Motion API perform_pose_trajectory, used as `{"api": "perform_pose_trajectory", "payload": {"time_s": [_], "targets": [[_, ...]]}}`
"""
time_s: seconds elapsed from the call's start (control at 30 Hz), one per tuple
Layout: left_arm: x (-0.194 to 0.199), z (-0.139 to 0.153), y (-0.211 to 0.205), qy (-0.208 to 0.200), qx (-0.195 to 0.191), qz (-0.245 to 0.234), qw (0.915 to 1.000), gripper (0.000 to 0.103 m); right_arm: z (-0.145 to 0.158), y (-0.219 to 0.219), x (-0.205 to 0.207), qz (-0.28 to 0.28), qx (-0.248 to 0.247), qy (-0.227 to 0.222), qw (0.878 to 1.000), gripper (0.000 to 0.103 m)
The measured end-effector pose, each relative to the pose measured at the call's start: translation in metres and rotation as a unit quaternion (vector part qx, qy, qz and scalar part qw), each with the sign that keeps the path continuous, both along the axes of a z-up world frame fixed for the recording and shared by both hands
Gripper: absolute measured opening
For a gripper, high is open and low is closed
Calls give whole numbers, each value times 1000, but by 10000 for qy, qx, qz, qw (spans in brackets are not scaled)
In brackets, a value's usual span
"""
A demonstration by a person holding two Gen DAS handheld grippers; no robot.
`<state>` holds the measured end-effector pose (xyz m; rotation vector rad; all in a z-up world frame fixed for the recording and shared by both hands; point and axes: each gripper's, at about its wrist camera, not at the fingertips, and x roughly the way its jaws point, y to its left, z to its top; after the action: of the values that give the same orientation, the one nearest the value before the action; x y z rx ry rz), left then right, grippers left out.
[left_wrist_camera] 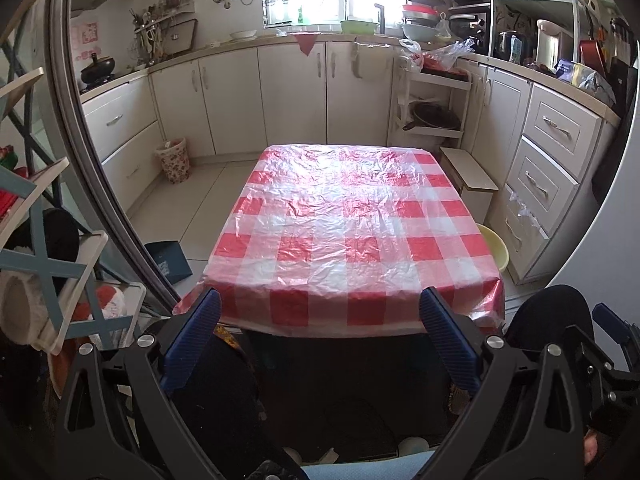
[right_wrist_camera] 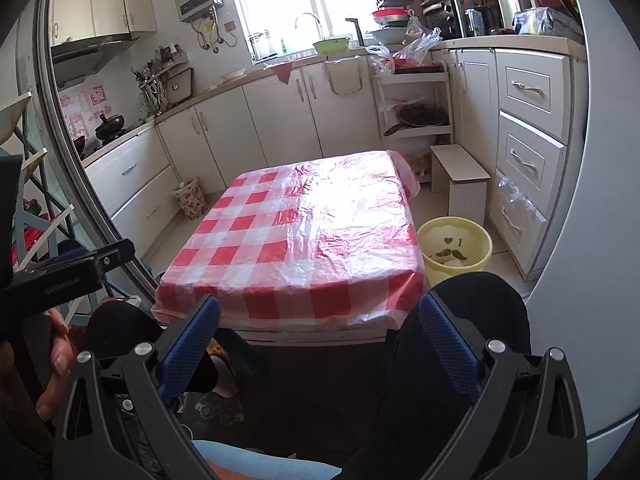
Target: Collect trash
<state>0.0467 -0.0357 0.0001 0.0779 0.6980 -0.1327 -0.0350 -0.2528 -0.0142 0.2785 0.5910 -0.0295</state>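
A low table with a red-and-white checked plastic cover [left_wrist_camera: 352, 224] stands ahead of me; it also shows in the right wrist view [right_wrist_camera: 304, 240]. I see no loose trash on the cover. A yellow bin [right_wrist_camera: 456, 254] with pale scraps inside stands on the floor at the table's right; its rim shows in the left wrist view [left_wrist_camera: 496, 246]. My left gripper [left_wrist_camera: 320, 332] is open and empty, held before the table's near edge. My right gripper [right_wrist_camera: 320, 336] is open and empty, also before the near edge.
A floral waste basket [left_wrist_camera: 174, 160] stands by the left cabinets. A small white stool [right_wrist_camera: 460, 180] and a rack with a pan [right_wrist_camera: 416, 116] stand behind the table. A dark dustpan [left_wrist_camera: 168, 260] lies on the floor left. Shelving [left_wrist_camera: 40, 260] crowds the left side.
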Motion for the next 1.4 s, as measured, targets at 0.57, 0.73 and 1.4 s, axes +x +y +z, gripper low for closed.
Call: {"api": "perform_pose_trajectory", "payload": {"time_s": [0.57, 0.73, 1.4], "targets": [[-23, 12, 13, -291, -5, 141, 9995, 95, 5, 32, -9, 279, -305, -164, 9990, 96], [-27, 12, 15, -310, -5, 179, 9994, 95, 5, 29, -13, 225, -284, -195, 9992, 96], [-36, 17, 5, -344, 104, 120, 9993, 95, 25, 36, -31, 241, -528, -731, 9956, 96]]}}
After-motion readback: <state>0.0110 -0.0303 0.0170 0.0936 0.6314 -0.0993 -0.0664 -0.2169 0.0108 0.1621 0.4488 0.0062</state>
